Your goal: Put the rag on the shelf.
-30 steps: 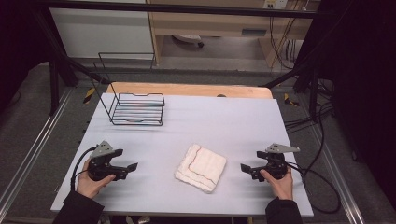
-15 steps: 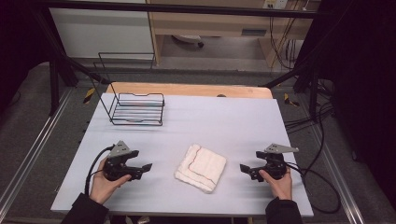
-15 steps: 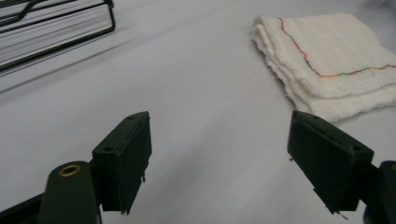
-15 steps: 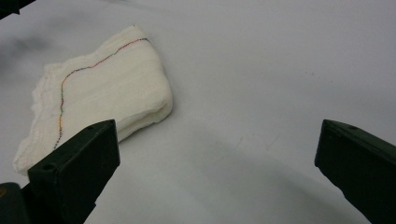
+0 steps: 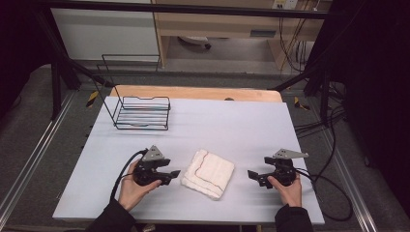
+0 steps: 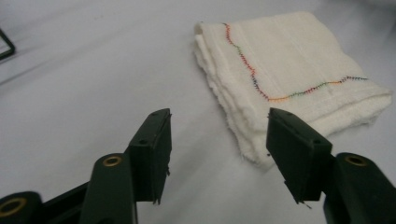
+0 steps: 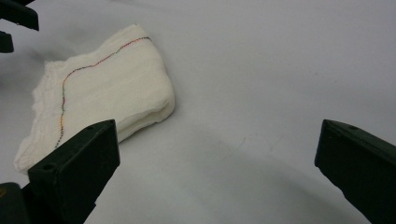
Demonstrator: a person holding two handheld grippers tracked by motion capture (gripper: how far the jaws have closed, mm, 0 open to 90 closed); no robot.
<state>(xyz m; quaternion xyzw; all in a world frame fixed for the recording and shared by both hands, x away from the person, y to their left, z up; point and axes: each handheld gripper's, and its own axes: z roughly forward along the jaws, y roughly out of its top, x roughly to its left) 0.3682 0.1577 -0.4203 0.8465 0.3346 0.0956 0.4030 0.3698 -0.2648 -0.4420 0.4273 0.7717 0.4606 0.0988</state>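
High view: wire basket [image 5: 141, 112] beyond towel [image 5: 208, 173]

A white table [image 5: 241, 125] takes most of the high view, and a strip of light wood [image 5: 193, 93] runs along its far edge. On the far left part of the table stands a black wire basket [image 5: 141, 113], upright, with a tall wire back. Around the table is grey floor [image 5: 48, 145], and metal rails [image 5: 29, 159] run beside the table on both sides. Black cables [image 5: 314, 121] lie on the floor at the right side. Behind the table there is a white panel [image 5: 104, 34] and a wooden piece of furniture [image 5: 217, 24].
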